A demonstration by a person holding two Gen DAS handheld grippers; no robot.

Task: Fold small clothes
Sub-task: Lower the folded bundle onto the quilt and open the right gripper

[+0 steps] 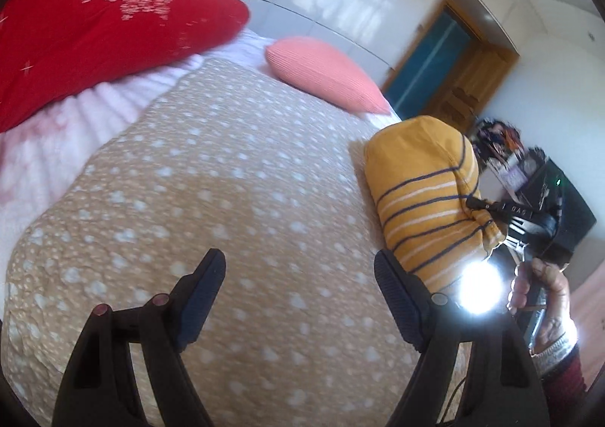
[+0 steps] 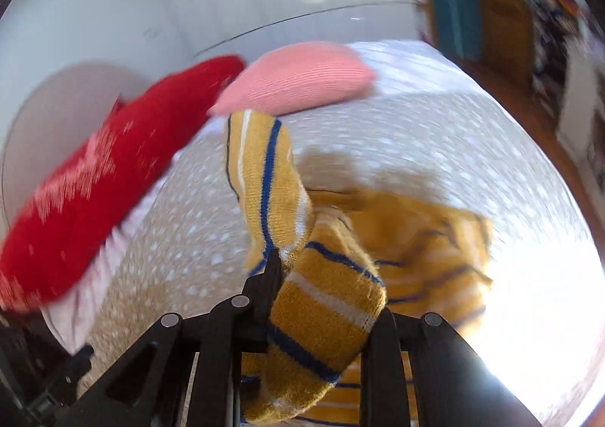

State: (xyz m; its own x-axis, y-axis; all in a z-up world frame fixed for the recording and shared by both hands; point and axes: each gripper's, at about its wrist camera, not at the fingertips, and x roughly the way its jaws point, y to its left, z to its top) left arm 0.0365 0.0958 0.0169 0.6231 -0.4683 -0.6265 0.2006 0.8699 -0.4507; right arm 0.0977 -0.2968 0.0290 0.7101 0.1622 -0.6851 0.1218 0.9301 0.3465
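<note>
Folding is partway: right gripper fingers are clamping the striped sweater on the bed; left gripper fingers are gaping, idle.

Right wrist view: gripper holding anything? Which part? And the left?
The right gripper is shut on the yellow striped garment, pinching a bunched striped fold, possibly a sleeve or hem. The left gripper is open over the bedspread, holding nothing.

2 low views, probably sharing bedspread
</note>
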